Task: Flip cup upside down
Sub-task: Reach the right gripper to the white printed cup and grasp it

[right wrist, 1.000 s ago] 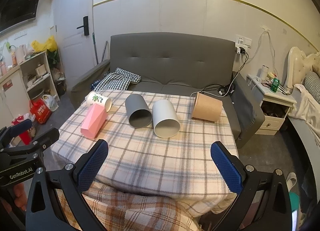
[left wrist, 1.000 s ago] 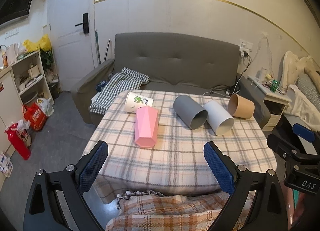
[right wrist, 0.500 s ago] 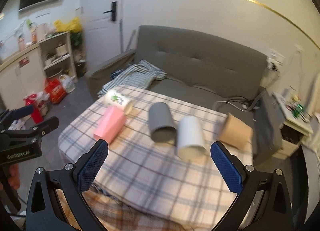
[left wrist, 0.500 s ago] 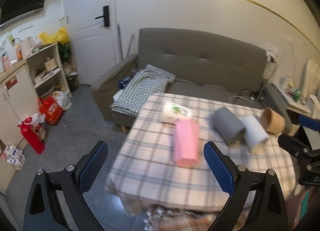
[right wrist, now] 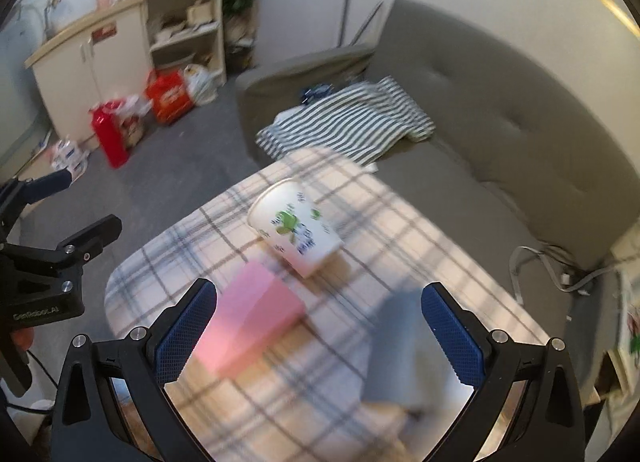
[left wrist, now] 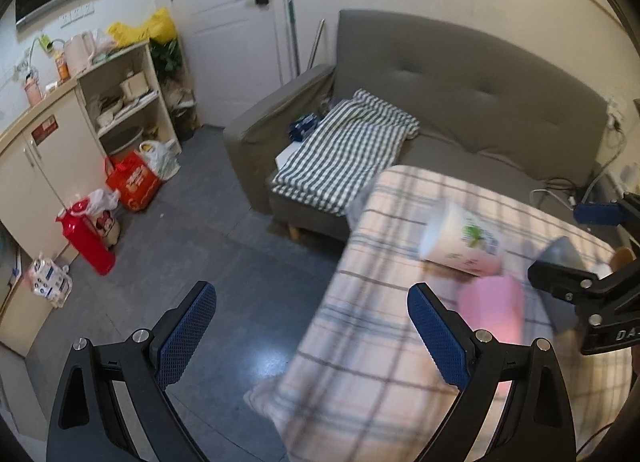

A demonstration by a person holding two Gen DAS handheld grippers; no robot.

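Our right gripper [right wrist: 318,326] hangs wide open and empty above the worktop [right wrist: 404,217], its fingers framing a pink cup [right wrist: 250,322] and a blurred grey cup [right wrist: 394,346], probably lining up a grasp. Our left gripper [left wrist: 312,332] is also wide open and empty, mostly over the floor beside the worktop's edge. Beyond, a white printed cup [right wrist: 296,232] lies on its side, touching the pink one. Every cup lies tipped over; we cannot see inside any.

Table under plaid tablecloth [right wrist: 384,221], bearing white printed cup [right wrist: 294,232], pink cup [right wrist: 250,326] and grey cup [right wrist: 394,346], all on their sides.
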